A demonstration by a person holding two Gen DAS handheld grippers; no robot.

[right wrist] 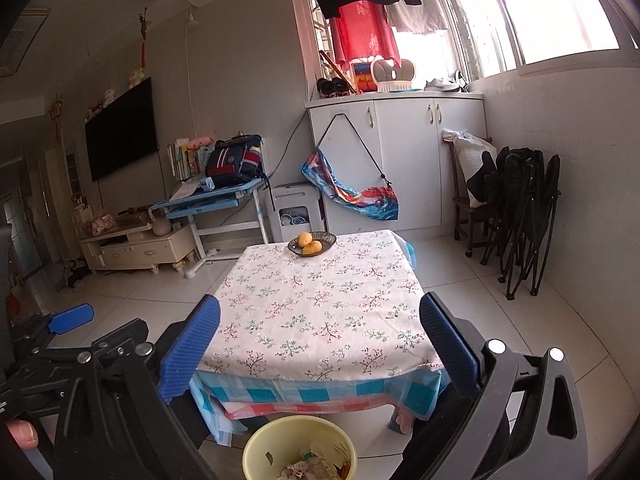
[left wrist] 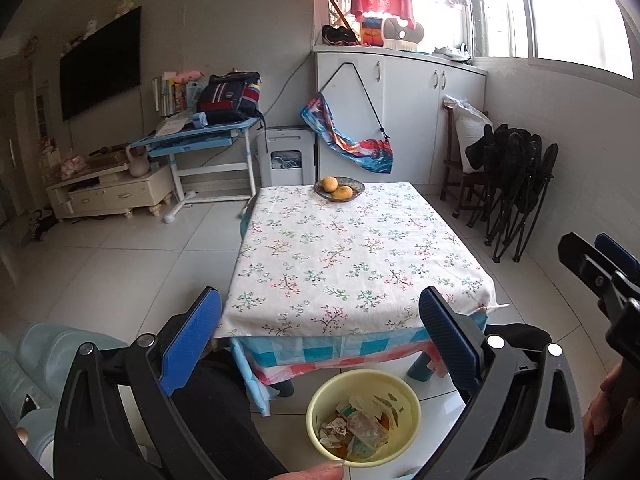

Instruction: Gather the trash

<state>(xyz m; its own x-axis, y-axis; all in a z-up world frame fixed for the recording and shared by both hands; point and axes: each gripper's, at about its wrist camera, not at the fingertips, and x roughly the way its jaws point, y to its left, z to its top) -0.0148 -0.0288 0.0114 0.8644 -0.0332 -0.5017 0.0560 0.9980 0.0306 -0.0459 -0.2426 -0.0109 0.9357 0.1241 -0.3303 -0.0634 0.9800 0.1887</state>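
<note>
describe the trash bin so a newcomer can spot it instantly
Find the low table with the floral cloth in the middle of the room. On the floor tiles at its near edge, just in front of the table legs, stands the bin. It is the only round pale-yellow tub around, open-topped, with crumpled wrappers inside.

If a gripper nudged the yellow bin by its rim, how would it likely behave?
The yellow bin looks like thin plastic, holding only wrappers and scraps, so it is probably light. It stands on smooth floor tiles, so it would likely slide. A push high on the rim might tip it, since it seems narrower toward the bottom.
</note>
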